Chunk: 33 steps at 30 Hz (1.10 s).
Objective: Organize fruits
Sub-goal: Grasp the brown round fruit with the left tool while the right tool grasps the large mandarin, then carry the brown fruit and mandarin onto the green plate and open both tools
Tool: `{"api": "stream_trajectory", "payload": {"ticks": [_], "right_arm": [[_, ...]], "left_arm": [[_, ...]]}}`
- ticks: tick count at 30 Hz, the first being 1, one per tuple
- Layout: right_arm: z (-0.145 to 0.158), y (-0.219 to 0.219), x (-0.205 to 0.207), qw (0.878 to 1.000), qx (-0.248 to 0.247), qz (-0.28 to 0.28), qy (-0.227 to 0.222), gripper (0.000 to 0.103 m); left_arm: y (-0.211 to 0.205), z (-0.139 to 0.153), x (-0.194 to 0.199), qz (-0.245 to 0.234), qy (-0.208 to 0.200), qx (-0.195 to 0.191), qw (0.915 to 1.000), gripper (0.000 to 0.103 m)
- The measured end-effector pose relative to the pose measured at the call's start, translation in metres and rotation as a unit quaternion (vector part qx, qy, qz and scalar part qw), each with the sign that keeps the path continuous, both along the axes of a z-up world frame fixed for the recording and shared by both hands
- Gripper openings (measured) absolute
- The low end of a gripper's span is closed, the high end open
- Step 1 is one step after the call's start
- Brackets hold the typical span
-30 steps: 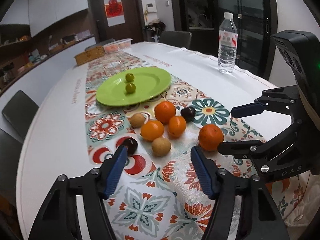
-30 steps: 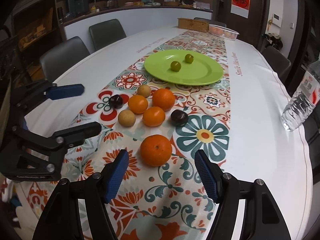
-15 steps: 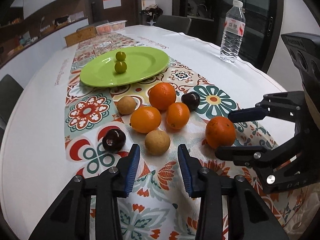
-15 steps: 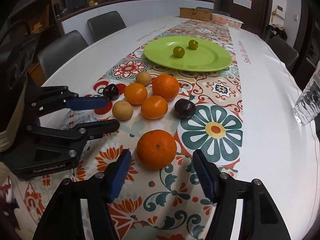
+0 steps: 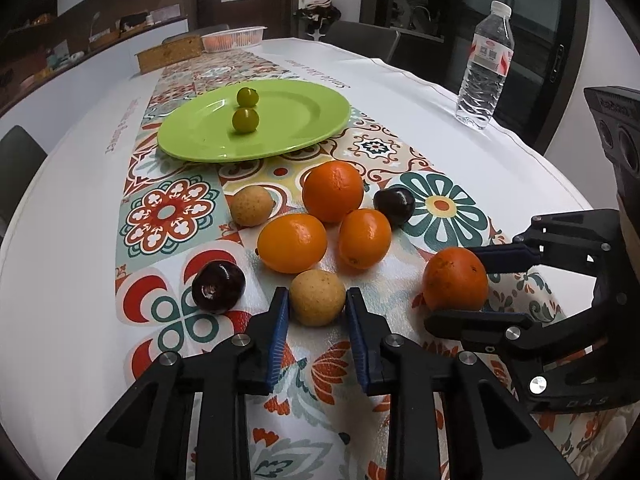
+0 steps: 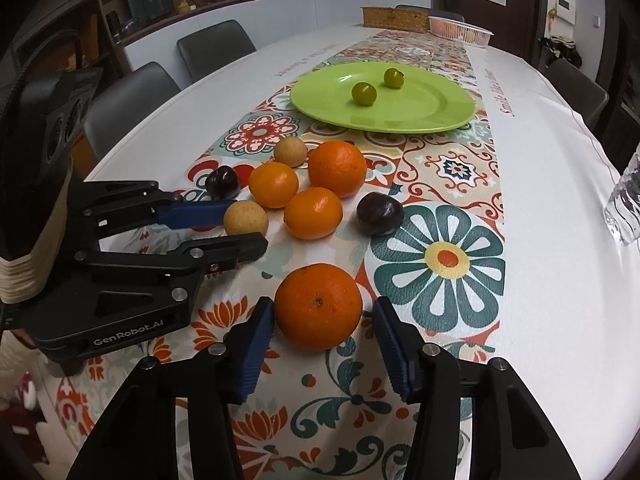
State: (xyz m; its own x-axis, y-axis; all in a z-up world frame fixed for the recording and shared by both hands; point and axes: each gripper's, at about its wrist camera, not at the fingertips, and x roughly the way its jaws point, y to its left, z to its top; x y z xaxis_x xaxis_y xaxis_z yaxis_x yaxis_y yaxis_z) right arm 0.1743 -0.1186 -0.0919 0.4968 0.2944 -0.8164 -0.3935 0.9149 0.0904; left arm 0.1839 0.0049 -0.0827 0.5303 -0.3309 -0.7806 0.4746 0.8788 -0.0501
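Tan fruit (image 5: pixel 317 297) sits between my left gripper (image 5: pixel 318 312) fingers, unclear if gripped. Right gripper (image 6: pixel 324 334) spread around orange (image 6: pixel 318 306), gap on one side.

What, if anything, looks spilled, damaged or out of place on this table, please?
Nothing stands out. The water bottle stands upright and capped, the green plate lies flat with two small green fruits on it, and the oranges, tan fruits and dark fruits beside it look whole, with no spill visible.
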Motion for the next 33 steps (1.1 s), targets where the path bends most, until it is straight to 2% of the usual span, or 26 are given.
{"api": "stream_trajectory", "payload": {"ticks": [2, 14, 33], "right_arm": [[0.000, 0.001, 0.001, 1.000, 0.004, 0.004, 0.002, 0.042], [0.004, -0.001, -0.003, 1.000, 0.007, 0.006, -0.005, 0.042], [0.044, -0.009, -0.013, 0.998, 0.023, 0.005, -0.062, 0.042]], "left_arm": [[-0.001, 0.000, -0.001, -0.002, 0.001, 0.000, 1.0000, 0.028], [-0.001, 0.008, -0.009, 0.008, -0.004, -0.001, 1.0000, 0.028], [-0.002, 0.057, -0.031, 0.041, -0.053, -0.005, 0.9977, 0.028]]}}
